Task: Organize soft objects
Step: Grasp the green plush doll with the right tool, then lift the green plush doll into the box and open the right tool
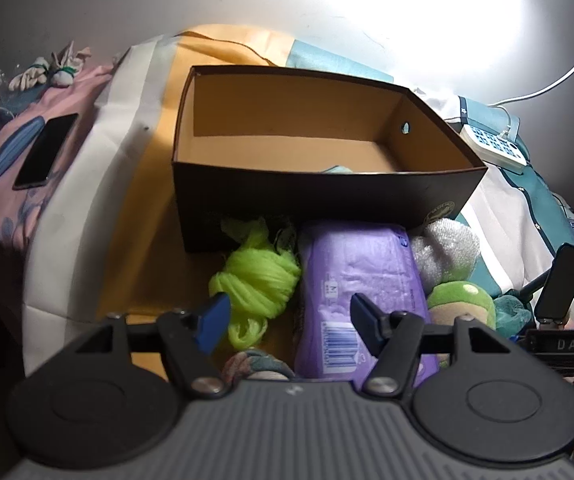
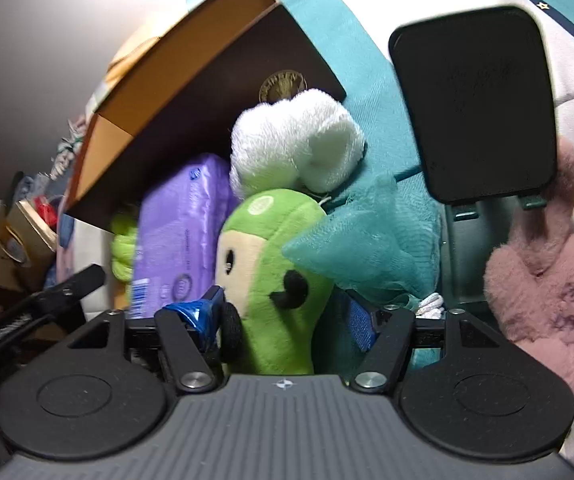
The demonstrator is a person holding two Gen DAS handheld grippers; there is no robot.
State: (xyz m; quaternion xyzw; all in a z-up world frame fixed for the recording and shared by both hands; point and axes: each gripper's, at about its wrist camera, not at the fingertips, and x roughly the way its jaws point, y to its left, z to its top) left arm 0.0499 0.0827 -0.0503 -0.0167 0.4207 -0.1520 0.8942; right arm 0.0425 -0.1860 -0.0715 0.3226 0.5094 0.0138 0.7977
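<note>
Both tongs stand with their blue pads spread wide and nothing clamped. Right tongs [image 2: 287,314] sit low around the green plush doll [image 2: 275,280], its body rising between the pads; whether either pad touches the plush cannot be told. Just left of that doll lies the purple wipes pack [image 2: 179,236], and above it rests a rolled white towel [image 2: 295,144] pressed against the dark outer wall of the cardboard box [image 2: 207,80]. A teal mesh bath pouf [image 2: 363,240] lies against the doll's right side, a pink plush toy [image 2: 547,272] sits farther right, and a black phone holder [image 2: 475,100] stands above it. Left tongs [image 1: 287,318] hover over the same row of soft things from the other side, with the purple pack under the right pad and a neon green bundle of cord [image 1: 257,280] beside the left pad. Beyond these stands the open box, brown inside, holding a small pale blue item [image 1: 337,169] near its front wall. Everything lies on a bed sheet [image 1: 143,200] patterned in orange, white and teal. A black smartphone [image 1: 45,150] lies far left on pink fabric, and a white power strip [image 1: 493,146] sits to the box's right.
</note>
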